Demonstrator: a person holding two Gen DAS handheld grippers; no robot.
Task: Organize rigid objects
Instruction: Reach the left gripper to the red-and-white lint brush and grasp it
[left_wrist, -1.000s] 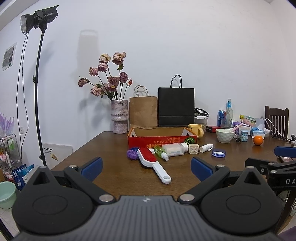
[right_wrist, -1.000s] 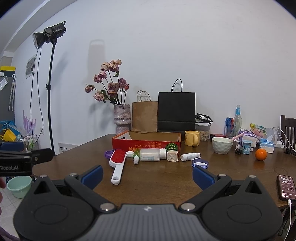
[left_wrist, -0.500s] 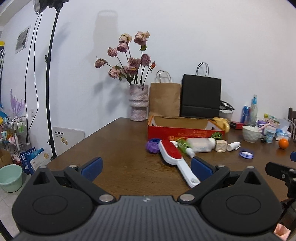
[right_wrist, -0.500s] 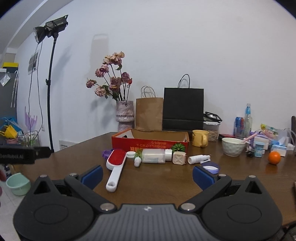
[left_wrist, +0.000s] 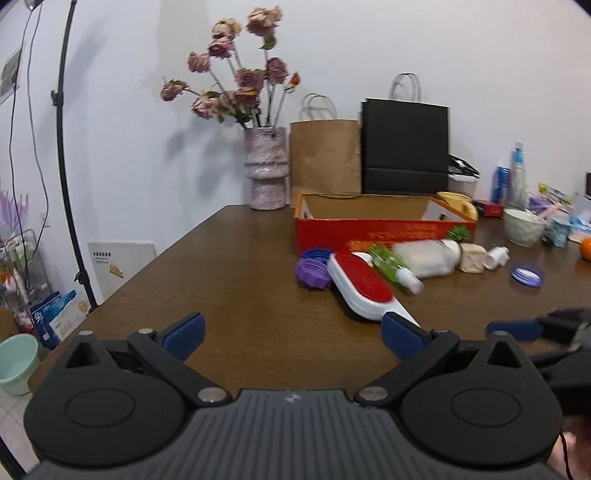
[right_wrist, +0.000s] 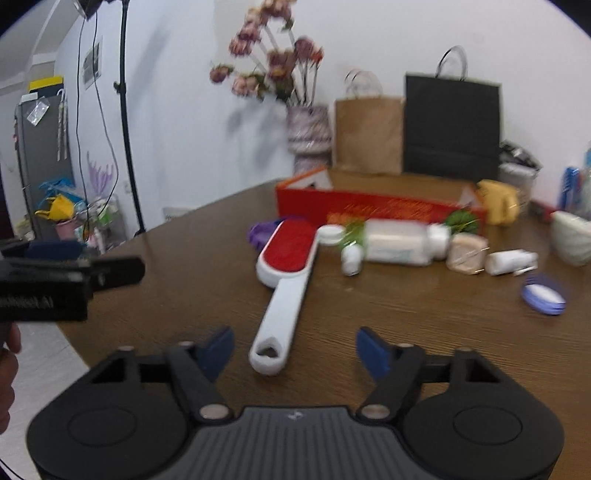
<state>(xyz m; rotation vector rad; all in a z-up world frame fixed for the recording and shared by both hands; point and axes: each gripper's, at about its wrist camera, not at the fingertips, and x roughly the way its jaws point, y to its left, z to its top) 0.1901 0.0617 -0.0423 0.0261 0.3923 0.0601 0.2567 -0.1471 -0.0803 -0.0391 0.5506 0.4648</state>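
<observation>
1. Left wrist view: the left gripper (left_wrist: 291, 330) hovers over the brown worktop (left_wrist: 240, 280) with its jaws spread wide and nothing between them. Ahead and to its right lies one lint brush (left_wrist: 364, 286), red pad up, its white handle running down behind the right blue fingertip. Just left of the brush head sit two ribbed caps, one purple cap (left_wrist: 313, 272) and one blue cap (left_wrist: 316, 254). Beyond the brush lie one green spray bottle (left_wrist: 393, 266), one large white bottle (left_wrist: 428, 256) on its side, one beige cube (left_wrist: 472, 257) and one small white bottle (left_wrist: 496, 255); one blue-rimmed lid (left_wrist: 527, 275) lies farther right. One open red box (left_wrist: 376, 225) stands behind the row, with one vase of roses (left_wrist: 266, 168) and two paper bags, brown (left_wrist: 325, 155) and black (left_wrist: 404, 146), behind it. The right gripper (left_wrist: 517, 329) shows blurred at far right.

2. Right wrist view: the right gripper (right_wrist: 295, 349) also holds its jaws wide apart, gripping nothing. The lint brush (right_wrist: 284, 284) lies straight ahead, its looped handle end between the two blue fingertips but touching neither. Ahead and to the right lie the large white bottle (right_wrist: 399, 245), one white cap (right_wrist: 330, 235), the beige cube (right_wrist: 466, 254), the small white bottle (right_wrist: 511, 261) and the blue-rimmed lid (right_wrist: 545, 293). The red box (right_wrist: 376, 208) and one yellow mug (right_wrist: 498, 203) stand beyond. The left gripper (right_wrist: 51, 251) pokes in at far left; whether it is open cannot be told here.
</observation>
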